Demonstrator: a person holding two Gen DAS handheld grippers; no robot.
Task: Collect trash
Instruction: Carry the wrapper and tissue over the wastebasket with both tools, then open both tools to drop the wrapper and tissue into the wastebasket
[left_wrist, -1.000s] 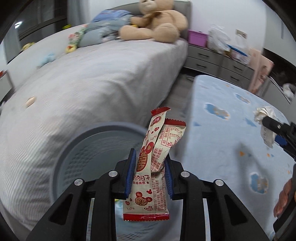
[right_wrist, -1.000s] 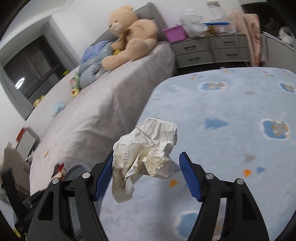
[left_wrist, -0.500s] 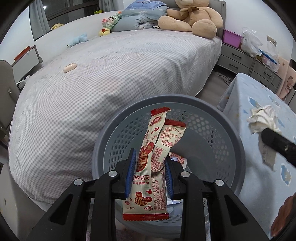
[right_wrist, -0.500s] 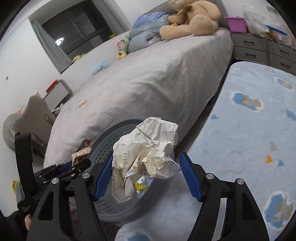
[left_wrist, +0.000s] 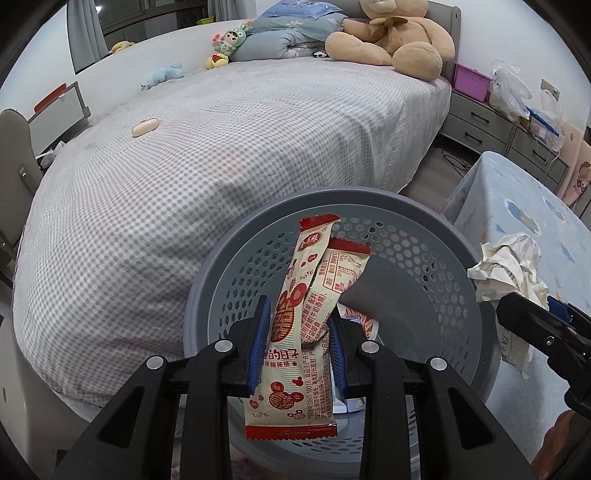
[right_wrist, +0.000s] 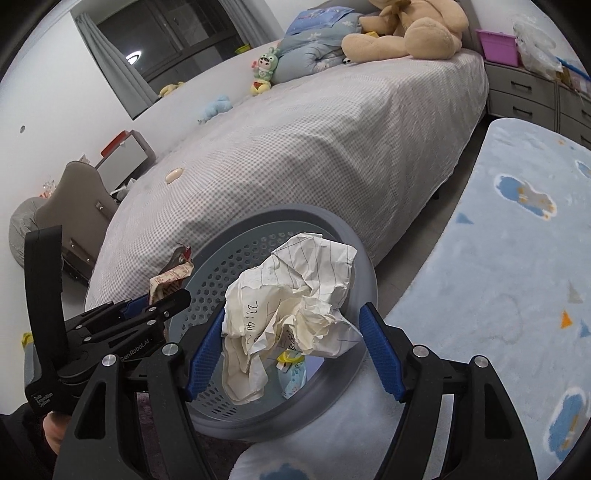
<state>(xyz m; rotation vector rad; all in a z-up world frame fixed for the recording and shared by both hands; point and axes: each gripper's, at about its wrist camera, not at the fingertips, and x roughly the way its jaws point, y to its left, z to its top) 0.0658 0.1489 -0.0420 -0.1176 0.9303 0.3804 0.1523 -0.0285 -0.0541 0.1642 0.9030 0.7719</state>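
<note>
My left gripper (left_wrist: 297, 347) is shut on two red-and-cream snack wrappers (left_wrist: 303, 314) and holds them over the round grey perforated trash basket (left_wrist: 236, 258). My right gripper (right_wrist: 293, 345) is shut on a crumpled ball of lined paper (right_wrist: 291, 306) and holds it above the same basket (right_wrist: 364, 273), at its near rim. The paper ball (left_wrist: 508, 266) and the right gripper (left_wrist: 532, 317) also show at the right of the left wrist view. Some wrappers (right_wrist: 293, 373) lie in the basket's bottom.
A bed with a grey checked cover (left_wrist: 207, 155) stands right behind the basket, with a teddy bear (left_wrist: 391, 37) and small toys at its head. A table with a light blue patterned cloth (right_wrist: 517, 266) is at the right. Grey drawers (left_wrist: 491, 129) line the far wall.
Both grippers have moved from over the blue table to over the basket. The basket has come closer and more central in both views. Both grips hold unchanged.
</note>
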